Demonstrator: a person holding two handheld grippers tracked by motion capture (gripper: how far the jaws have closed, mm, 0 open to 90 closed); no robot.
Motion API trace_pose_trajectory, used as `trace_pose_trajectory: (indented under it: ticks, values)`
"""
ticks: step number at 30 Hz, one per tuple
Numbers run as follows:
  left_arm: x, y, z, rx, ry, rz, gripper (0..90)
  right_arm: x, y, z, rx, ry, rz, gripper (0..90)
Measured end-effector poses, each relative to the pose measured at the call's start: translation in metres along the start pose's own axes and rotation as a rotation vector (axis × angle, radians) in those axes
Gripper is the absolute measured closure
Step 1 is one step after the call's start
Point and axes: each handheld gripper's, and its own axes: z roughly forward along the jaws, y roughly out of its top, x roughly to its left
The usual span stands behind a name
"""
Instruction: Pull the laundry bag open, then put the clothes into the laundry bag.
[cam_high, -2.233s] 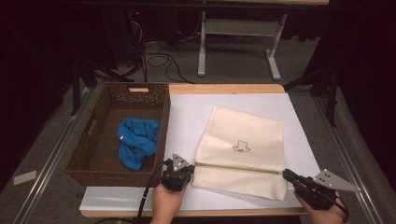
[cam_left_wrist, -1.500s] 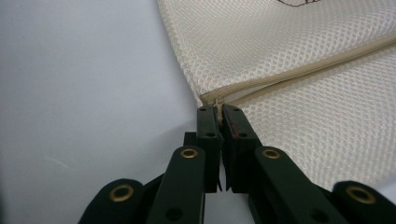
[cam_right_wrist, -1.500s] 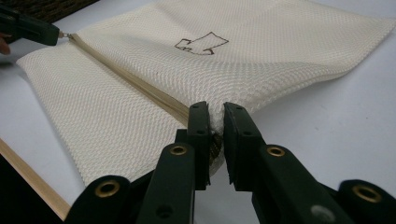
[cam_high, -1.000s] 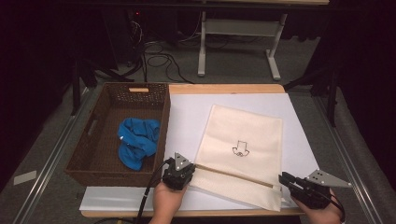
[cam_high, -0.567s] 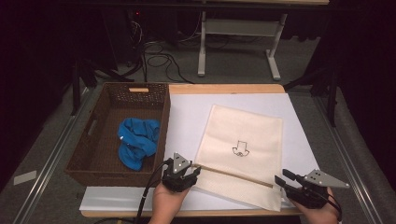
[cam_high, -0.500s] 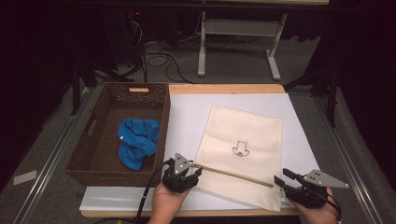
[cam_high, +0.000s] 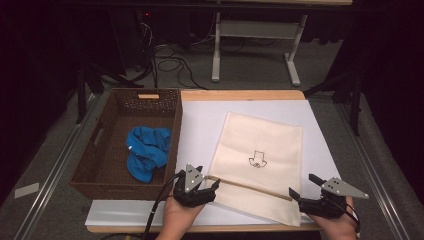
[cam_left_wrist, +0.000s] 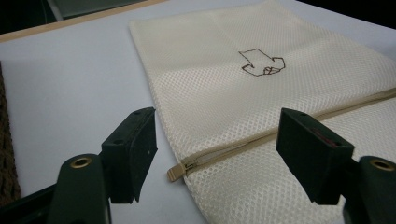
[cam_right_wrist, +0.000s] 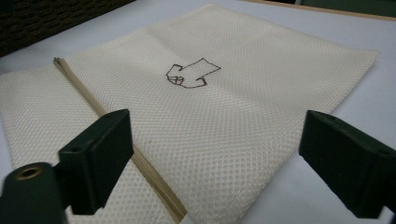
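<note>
- Cream mesh bag lies flat on the white table.
- Left gripper spread by its zipper end.
- Right gripper spread at the front edge.
- Blue cloth in the basket.

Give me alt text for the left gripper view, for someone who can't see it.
Two open black jaws frame the zipper end of a cream mesh bag lying flat on a white table. A small brown line drawing marks the bag's middle, and the zipper runs off to the right. A strip of brown basket shows at the left edge.
</note>
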Motion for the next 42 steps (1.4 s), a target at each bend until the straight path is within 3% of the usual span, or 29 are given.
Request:
trace_pose_trajectory:
  ticks: [3,8,12,25,35,42]
  values:
    - [0.0,0.006,-0.006,-0.029,0.007,-0.004,25.8,0.0,-0.001,-0.001,-0.009,-0.006,-0.005,0.6]
    - [0.003,0.013,-0.011,-0.042,0.015,-0.033,17.5,-0.004,0.0,-0.002,-0.028,-0.013,0.002,0.2]
    - [0.002,0.019,-0.013,-0.048,0.032,-0.007,16.8,-0.004,0.0,0.0,-0.019,-0.013,0.003,0.2]
    - [0.005,0.039,-0.041,-0.094,0.059,-0.029,17.6,0.001,-0.001,0.002,-0.011,0.011,-0.021,0.2]
    - [0.018,0.042,-0.061,-0.094,0.078,-0.042,17.8,-0.003,-0.002,-0.001,-0.018,0.007,-0.015,0.2]
    - [0.033,0.038,-0.08,-0.111,0.109,-0.068,18.1,-0.003,-0.002,0.001,-0.005,-0.005,-0.053,0.2]
